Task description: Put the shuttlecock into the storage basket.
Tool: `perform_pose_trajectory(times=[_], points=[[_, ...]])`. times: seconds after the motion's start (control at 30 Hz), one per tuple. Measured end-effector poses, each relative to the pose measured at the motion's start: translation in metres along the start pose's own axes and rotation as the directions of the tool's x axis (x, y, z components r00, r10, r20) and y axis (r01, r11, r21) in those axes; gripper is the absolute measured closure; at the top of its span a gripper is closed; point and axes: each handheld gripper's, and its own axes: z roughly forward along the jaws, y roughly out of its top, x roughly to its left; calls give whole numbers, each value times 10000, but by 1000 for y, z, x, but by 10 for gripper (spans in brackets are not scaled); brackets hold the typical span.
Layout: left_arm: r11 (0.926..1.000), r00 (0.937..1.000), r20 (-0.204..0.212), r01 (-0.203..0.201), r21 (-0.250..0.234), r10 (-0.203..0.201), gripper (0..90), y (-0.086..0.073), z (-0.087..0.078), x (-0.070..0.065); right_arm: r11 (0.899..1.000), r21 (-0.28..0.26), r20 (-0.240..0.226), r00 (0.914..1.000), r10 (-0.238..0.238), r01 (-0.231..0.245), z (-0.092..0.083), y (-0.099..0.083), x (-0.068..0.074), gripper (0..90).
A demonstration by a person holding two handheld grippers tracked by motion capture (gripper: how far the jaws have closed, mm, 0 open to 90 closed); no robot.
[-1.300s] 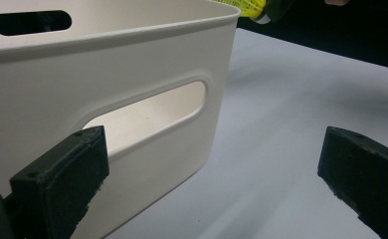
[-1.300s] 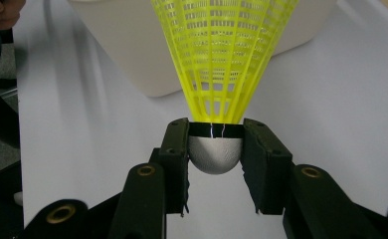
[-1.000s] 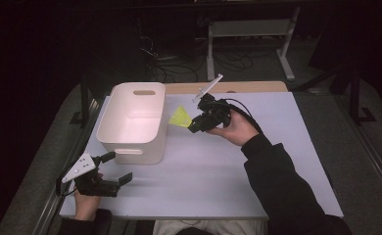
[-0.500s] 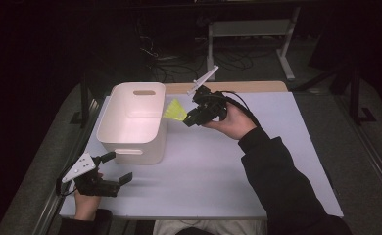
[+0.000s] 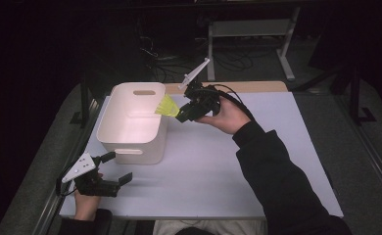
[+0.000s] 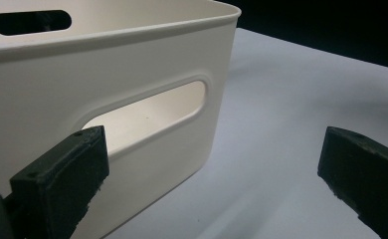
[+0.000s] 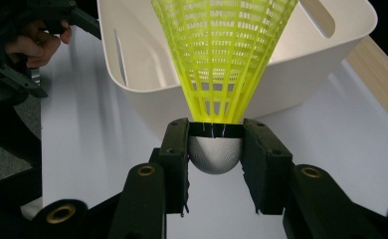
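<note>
Still risking a miss: right gripper [image 7: 216, 164] pinching shuttlecock [image 5: 168, 106] by its cork (skirt hovering at bin [image 5: 111, 125] rim), left gripper [image 5: 111, 169] idling open.

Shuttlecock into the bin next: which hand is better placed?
Right. Its tool grips the shuttlecock by the cork at the bin's rim; the left tool rests open on the table.

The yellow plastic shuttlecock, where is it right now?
In the high view the yellow plastic shuttlecock is held by its white cork in the right gripper, at the right rim of the white plastic bin.
</note>
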Motion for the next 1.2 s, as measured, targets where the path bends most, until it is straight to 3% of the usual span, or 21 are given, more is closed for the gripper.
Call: perform_pose_trajectory(times=[0.47,1.2], points=[[10000,10000,15,17,-53,-17,0,0,-1,0,9992,25,-245,9989,-394,395,13,24,4,628],[10000,10000,26,2,-64,-2,0,0,-1,0,9988,64,-503,9976,-474,478,35,42,0,628]])
